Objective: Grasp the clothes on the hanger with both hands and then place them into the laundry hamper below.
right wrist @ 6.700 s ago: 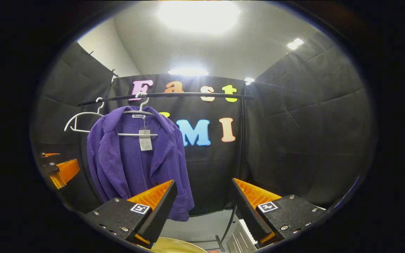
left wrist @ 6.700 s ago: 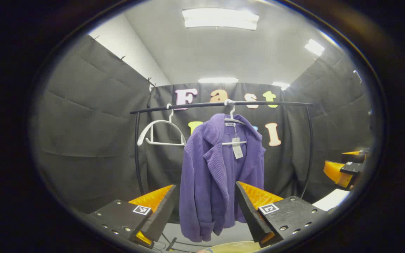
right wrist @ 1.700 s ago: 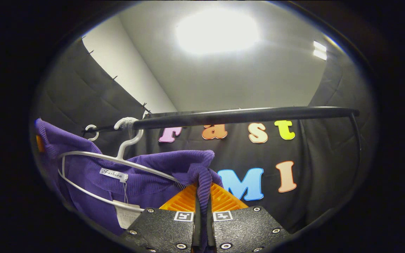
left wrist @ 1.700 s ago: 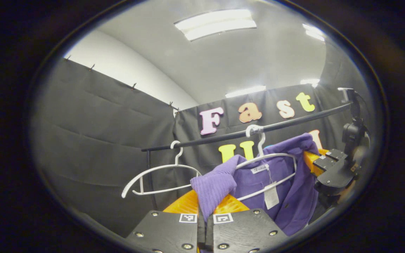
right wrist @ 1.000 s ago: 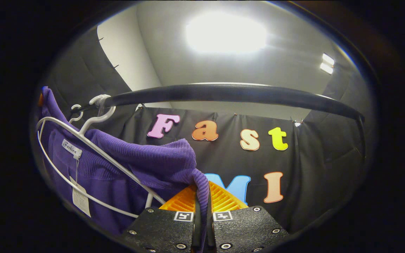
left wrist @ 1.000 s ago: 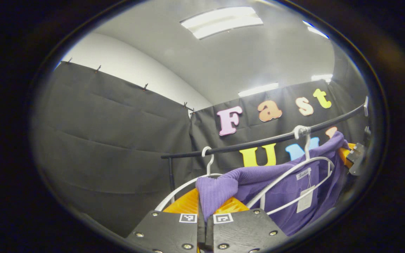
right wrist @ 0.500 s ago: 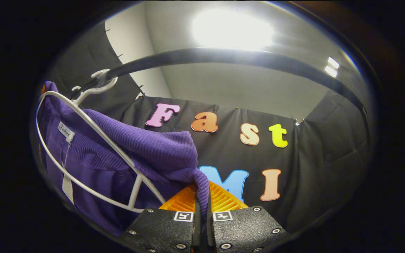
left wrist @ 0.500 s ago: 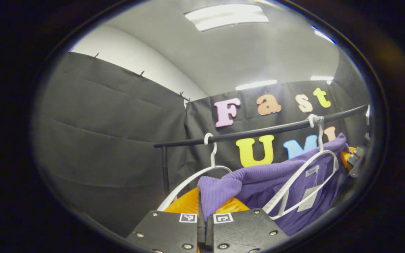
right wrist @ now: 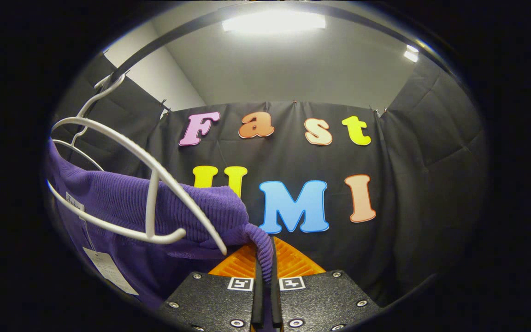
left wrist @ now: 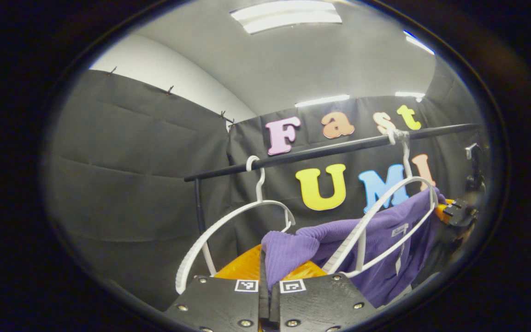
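Since half a second ago you pulled the purple jacket (left wrist: 385, 240) down, so its shoulders have slid off the white hanger (left wrist: 401, 221), which now stands bare above the cloth.

Your left gripper (left wrist: 265, 281) is clamped tight on a bunched fold of the jacket at the bottom middle of the left gripper view. Your right gripper (right wrist: 265, 276) is clamped on another purple fold at the bottom middle of the right gripper view.

You can see that the jacket is a ribbed purple knit with a small white neck label and a paper tag (right wrist: 109, 269) hanging down. It is stretched long ways between your two grippers. In the left gripper view it runs from the bottom middle out to the right edge, where your other gripper shows. In the right gripper view it runs from the bottom middle out to the left edge, sagging below the hanger.

A second, empty hanger (left wrist: 233, 230) hangs on the black rail (left wrist: 321, 150) left of middle.
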Action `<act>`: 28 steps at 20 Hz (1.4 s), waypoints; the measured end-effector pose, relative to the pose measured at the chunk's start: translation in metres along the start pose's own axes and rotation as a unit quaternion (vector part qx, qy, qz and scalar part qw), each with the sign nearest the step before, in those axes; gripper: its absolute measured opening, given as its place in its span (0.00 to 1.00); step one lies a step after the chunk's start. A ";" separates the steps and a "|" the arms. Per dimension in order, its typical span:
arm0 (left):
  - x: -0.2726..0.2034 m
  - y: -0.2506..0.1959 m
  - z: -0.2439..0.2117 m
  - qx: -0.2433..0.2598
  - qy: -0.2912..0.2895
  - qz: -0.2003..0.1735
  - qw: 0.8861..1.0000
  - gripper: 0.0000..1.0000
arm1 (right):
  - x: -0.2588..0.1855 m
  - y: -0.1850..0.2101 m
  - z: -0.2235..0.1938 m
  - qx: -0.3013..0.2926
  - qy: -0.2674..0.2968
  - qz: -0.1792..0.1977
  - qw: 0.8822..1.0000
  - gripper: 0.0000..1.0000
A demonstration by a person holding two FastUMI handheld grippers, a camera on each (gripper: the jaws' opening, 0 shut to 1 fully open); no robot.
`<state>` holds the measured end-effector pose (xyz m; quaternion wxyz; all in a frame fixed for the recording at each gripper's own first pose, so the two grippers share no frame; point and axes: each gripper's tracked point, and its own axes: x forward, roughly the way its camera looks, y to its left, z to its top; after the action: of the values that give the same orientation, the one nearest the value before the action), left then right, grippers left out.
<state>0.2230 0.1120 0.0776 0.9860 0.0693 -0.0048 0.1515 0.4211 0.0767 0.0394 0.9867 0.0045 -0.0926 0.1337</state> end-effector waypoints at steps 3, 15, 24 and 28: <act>0.000 -0.003 -0.012 -0.005 0.008 -0.004 1.000 0.00 | 0.000 -0.001 -0.018 0.009 0.021 0.000 1.000 0.06; -0.039 0.011 -0.045 -0.012 0.021 -0.003 1.000 0.02 | -0.056 0.019 -0.057 -0.016 0.074 0.012 0.997 0.06; -0.089 0.015 -0.061 -0.026 0.027 -0.039 0.999 0.02 | -0.140 0.031 -0.050 0.009 0.105 0.013 0.994 0.06; -0.110 0.010 -0.046 -0.048 0.009 -0.068 0.996 0.02 | -0.183 0.046 -0.022 0.020 0.096 0.011 0.995 0.06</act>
<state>0.1149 0.0948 0.0305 0.9962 0.0205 0.0016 0.0845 0.2402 0.0735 -0.0170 0.9891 0.0105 0.0056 0.1465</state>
